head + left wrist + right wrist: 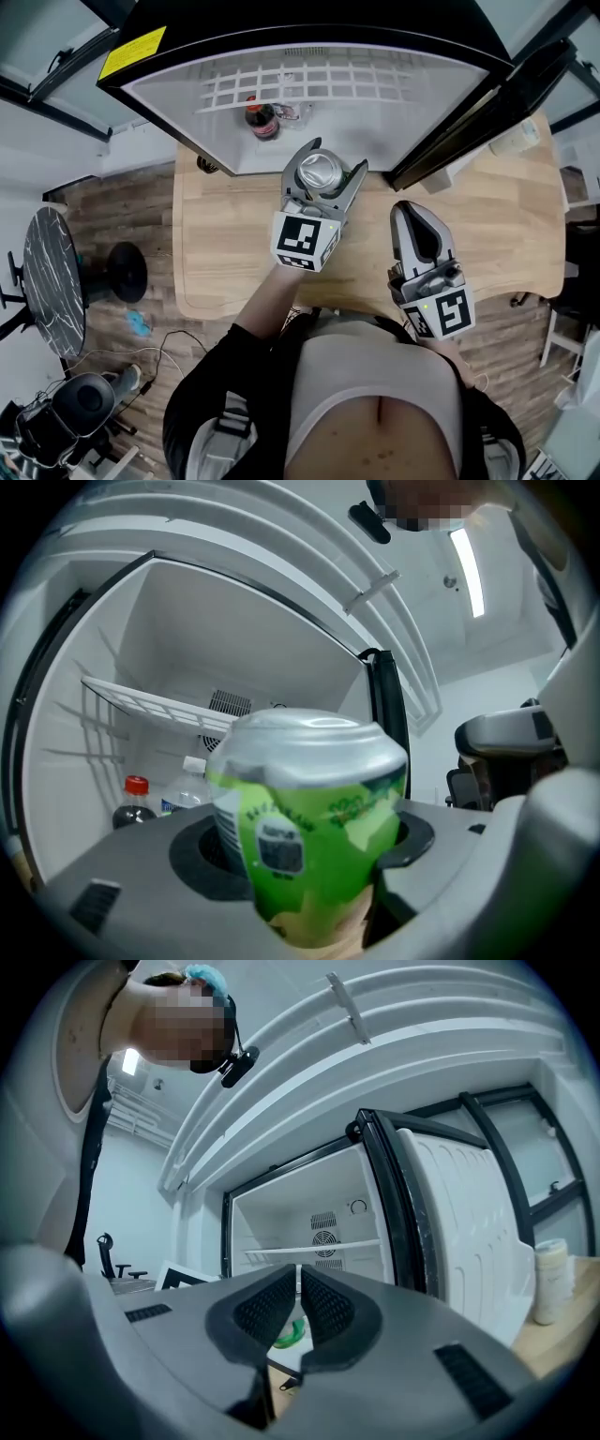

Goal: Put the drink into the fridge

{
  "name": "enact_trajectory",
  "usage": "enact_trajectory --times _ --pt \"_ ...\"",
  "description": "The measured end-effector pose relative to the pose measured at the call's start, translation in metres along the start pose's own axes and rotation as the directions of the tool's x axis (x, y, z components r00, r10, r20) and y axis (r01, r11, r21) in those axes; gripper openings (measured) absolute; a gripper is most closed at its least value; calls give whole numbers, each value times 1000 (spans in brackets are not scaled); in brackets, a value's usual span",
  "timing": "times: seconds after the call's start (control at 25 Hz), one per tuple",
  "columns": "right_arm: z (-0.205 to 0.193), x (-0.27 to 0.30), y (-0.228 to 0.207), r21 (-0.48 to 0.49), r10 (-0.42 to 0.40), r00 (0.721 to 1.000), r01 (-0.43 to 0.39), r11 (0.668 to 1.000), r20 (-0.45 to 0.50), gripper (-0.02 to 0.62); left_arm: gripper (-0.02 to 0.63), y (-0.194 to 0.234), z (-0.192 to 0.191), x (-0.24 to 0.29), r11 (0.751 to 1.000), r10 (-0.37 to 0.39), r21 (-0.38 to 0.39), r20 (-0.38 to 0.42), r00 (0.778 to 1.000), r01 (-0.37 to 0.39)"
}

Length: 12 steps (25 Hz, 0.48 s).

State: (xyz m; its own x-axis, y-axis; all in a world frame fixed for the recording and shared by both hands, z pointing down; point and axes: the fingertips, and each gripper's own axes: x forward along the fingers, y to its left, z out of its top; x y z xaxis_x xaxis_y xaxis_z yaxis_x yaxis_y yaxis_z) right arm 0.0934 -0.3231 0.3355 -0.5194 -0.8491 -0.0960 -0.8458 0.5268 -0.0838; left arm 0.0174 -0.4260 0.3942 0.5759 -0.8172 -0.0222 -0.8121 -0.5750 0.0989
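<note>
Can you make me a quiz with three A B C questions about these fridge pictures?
1. Where is the green can? A) in the left gripper B) in a bag C) in a sink
2. What colour is the cap on the dark bottle? A) blue B) red C) yellow
3. How is the right gripper? A) wide open B) shut and empty C) holding a cup
Answers: 1 A, its jaws clamp the can; 2 B, a red top shows inside the fridge; 3 B, the jaws meet with nothing between.
</note>
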Motion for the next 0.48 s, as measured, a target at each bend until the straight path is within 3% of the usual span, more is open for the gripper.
enact_trajectory --times 0.48 --pt "-12 -1 -15 16 -24 999 25 1000 -37 38 342 10 -32 41 1000 6 22 -49 999 -5"
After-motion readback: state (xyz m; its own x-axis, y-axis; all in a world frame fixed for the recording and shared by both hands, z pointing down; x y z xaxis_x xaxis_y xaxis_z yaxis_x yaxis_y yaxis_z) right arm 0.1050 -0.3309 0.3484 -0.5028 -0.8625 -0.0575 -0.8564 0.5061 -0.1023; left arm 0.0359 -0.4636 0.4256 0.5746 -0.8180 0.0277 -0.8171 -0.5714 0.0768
